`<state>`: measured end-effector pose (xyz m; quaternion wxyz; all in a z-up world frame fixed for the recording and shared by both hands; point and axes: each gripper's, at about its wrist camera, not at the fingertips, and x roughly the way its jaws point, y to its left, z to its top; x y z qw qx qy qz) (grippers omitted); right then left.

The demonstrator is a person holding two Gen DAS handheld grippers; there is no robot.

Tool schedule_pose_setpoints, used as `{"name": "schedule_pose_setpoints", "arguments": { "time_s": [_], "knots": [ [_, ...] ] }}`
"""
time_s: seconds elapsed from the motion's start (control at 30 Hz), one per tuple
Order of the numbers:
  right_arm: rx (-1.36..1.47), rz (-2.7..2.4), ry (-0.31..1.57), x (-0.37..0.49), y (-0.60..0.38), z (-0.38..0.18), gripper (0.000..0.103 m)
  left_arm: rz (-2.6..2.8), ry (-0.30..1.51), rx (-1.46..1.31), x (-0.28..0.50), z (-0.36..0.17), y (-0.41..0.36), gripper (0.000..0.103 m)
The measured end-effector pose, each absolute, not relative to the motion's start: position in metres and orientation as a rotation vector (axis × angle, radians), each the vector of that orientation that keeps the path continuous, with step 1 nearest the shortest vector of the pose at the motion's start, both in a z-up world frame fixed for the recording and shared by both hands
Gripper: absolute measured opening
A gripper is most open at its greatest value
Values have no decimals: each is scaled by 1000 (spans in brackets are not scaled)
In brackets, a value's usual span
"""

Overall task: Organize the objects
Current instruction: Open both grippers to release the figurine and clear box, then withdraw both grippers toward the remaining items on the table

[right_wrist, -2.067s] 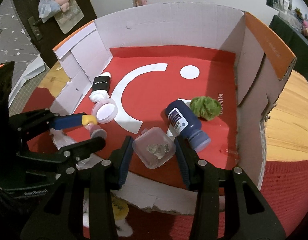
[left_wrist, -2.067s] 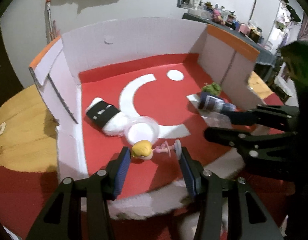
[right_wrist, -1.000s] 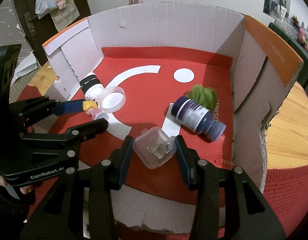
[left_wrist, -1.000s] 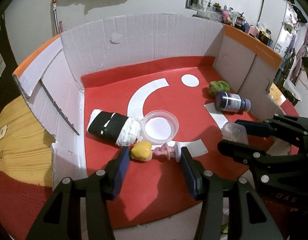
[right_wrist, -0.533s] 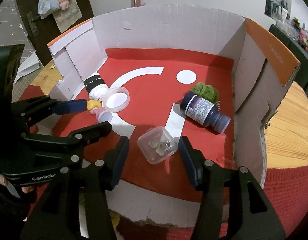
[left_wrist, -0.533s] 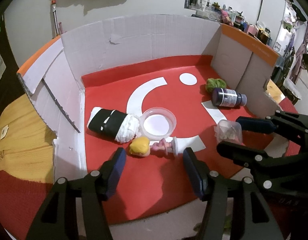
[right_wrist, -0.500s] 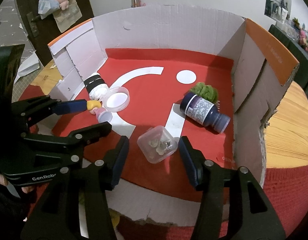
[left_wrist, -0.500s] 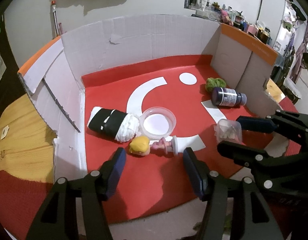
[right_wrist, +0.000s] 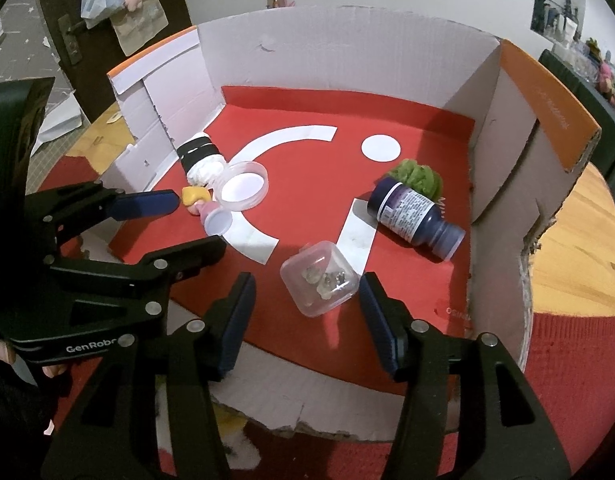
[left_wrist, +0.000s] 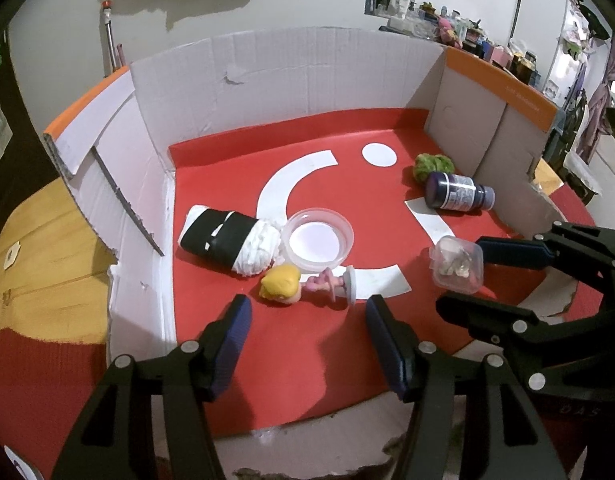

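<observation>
Both grippers gape wide, holding nothing — left [left_wrist: 307, 336] behind the doll [left_wrist: 281, 289], right [right_wrist: 305, 316] behind the clear case [right_wrist: 318, 283].

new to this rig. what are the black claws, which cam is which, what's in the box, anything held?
No robot: a person holds two black two-finger grippers, each with a fisheye camera looking along its fingers. One picture is from the left gripper, one from the right gripper. Both are open, holding nothing. In the red-floored cardboard box lie a yellow-haired pink doll, a clear round dish, a black-and-white cloth roll, a dark blue bottle, a green fuzzy ball and a clear square case.
</observation>
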<state>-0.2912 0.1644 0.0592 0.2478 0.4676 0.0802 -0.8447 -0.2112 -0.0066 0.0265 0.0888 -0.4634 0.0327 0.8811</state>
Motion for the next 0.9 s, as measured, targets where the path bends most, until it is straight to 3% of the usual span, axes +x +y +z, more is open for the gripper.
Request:
{"name": "schedule_pose_setpoints", "arguments": {
  "time_s": [0.73,0.9],
  "knots": [
    [1272,-2292,222,-284,175,68,55,2627,94,-1345,-195,34,-9,62],
    [1225,-2334,215,-284,180,81,61,2688,145,-1259,-188,48,-7,71]
  ]
}}
